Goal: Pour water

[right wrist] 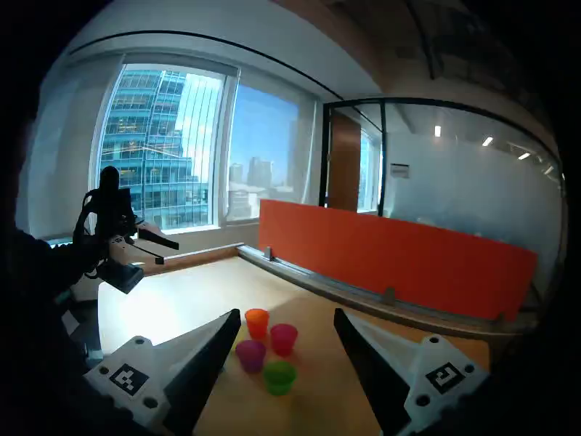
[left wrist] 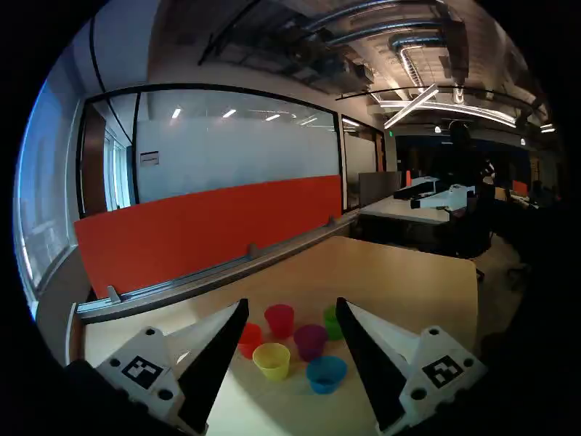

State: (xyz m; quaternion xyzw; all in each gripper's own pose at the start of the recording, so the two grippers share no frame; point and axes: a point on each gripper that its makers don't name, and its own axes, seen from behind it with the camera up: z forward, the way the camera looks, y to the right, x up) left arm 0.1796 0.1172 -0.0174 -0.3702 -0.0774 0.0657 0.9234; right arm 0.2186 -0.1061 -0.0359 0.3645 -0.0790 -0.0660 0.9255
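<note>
Left gripper (left wrist: 291, 303) and right gripper (right wrist: 287, 314) gape before coloured cups (left wrist: 311, 340) on table (left wrist: 407, 276).

A wooden table (right wrist: 189, 291) meets an orange partition (right wrist: 399, 254) (glass (right wrist: 472, 189) above) near tall windows (right wrist: 160, 160).

Office: glass-walled meeting room (left wrist: 240, 152), desks (left wrist: 407, 211), exposed ceiling ducts (left wrist: 385, 33) (high-rise towers (right wrist: 149, 160) outside window).

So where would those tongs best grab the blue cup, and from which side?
Probably across its sides, just below the rim. The blue cup stands upright at the near edge of the group, with the yellow cup at its left and the purple cup behind. So the open left tongs should come in level from the near side, where nothing crowds it.
</note>
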